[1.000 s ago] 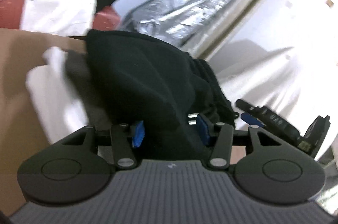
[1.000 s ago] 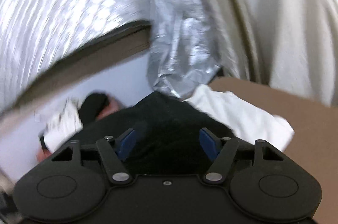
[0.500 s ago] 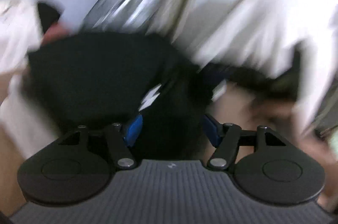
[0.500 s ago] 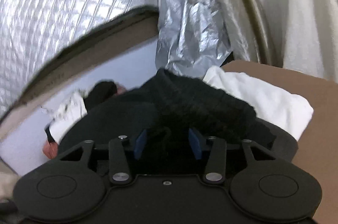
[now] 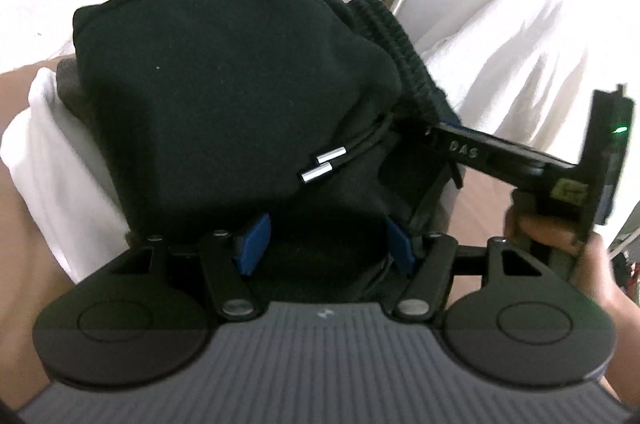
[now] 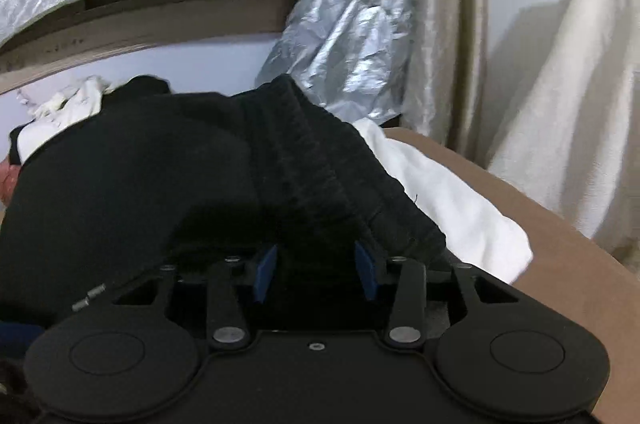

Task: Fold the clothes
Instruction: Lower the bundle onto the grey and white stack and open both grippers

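Note:
A black hooded garment (image 5: 224, 84) with metal-tipped drawstrings (image 5: 320, 166) lies bunched on a pile of folded clothes. My left gripper (image 5: 324, 244) has its blue pads wide apart with black cloth lying between them. My right gripper (image 6: 316, 270) is shut on the garment's ribbed hem (image 6: 316, 160); it also shows in the left wrist view (image 5: 452, 144) at the garment's right side, held by a hand (image 5: 568, 244).
A folded white garment (image 5: 60, 164) and a grey one (image 5: 70, 90) lie under the black one on a brown table (image 6: 560, 232). More white clothes (image 6: 68, 104) lie behind. Silver foil sheeting (image 6: 352, 36) and white drapes (image 6: 560, 84) stand behind.
My right pads closed from wide apart onto the ribbed hem. My left gripper opened wider on the black garment, and the drawstring ends came into view.

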`<state>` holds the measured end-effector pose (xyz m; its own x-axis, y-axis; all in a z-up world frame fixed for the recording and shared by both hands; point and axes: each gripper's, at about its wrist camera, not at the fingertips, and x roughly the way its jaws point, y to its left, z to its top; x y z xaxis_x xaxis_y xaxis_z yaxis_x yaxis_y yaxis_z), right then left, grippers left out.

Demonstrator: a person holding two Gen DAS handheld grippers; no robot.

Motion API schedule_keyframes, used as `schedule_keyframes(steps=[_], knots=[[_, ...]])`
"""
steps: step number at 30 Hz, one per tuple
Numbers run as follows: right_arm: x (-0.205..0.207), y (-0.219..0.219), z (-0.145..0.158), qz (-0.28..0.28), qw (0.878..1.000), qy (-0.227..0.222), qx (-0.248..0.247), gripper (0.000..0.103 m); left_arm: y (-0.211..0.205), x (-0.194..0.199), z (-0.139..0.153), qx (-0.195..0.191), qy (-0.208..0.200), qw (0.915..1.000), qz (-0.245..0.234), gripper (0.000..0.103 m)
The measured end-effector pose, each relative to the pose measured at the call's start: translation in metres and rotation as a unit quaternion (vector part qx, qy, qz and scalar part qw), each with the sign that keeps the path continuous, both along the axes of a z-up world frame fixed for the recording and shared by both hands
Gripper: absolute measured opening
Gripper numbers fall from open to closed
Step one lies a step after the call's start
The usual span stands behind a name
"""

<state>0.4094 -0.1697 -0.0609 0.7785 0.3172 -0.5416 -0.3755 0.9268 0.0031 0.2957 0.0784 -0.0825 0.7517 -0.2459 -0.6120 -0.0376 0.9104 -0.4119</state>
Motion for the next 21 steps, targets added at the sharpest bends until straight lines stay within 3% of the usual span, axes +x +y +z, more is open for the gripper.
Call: schedule_keyframes(steps=[1,3,6,9,13,18,21], knots=[[-0.010,0.003,0.004,-0.012,1.000,-0.001,0.012,0.071,-0.003,0.000,0.003,0.009,-0.001,0.9999,-0.006,0.068],[-0.041,0.011,0.009,-0.035,0.998,-0.006,0.043,0.086,-0.009,-0.003,0.008,0.029,-0.004,0.9993,-0.023,0.081],[-0.094,0.023,0.016,-0.026,0.998,-0.039,0.043,0.085,-0.022,-0.008,0.014,0.073,-0.002,0.9971,-0.024,0.084],[-0.127,0.023,0.029,-0.044,0.997,-0.030,0.048,0.086,-0.036,-0.019,0.026,0.126,0.008,0.9916,-0.026,0.097],[-0.154,0.007,0.044,-0.086,0.995,0.010,0.046,0.086,-0.035,-0.049,0.037,0.132,0.009,0.9908,-0.030,0.098],[-0.196,-0.004,0.059,-0.113,0.993,0.026,0.014,0.087,-0.033,-0.080,0.044,0.102,0.039,0.9940,-0.013,0.098],[-0.221,-0.006,0.061,-0.135,0.991,0.026,-0.001,0.087,-0.048,-0.100,0.051,0.135,0.025,0.9904,0.016,0.098]])
